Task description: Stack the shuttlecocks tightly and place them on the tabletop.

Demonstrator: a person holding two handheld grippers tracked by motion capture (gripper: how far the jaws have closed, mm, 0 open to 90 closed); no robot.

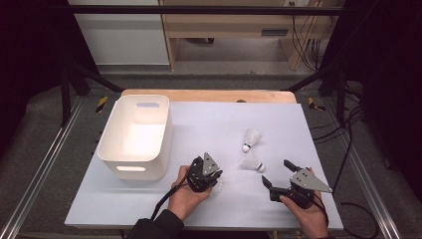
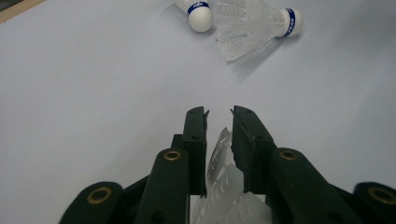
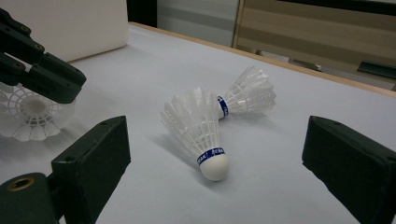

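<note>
Pale bench [image 1: 149,209] in a dim workshop: left hand-held gripper [image 2: 218,114] clenched on a shuttlecock's skirt [image 2: 219,158], likely for the white bin [image 1: 135,137] beside it; right hand-held gripper [image 3: 215,154] released, framing two loose shuttlecocks [image 3: 198,126] just ahead, apparently next.

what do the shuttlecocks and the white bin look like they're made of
The white shuttlecocks with blue bands look like synthetic ones: the skirt is a translucent moulded mesh, likely nylon or plastic, and the round matte white base could be foam or coated cork. The white rectangular bin seems to be smooth, slightly glossy moulded plastic with cut-out handles.
</note>
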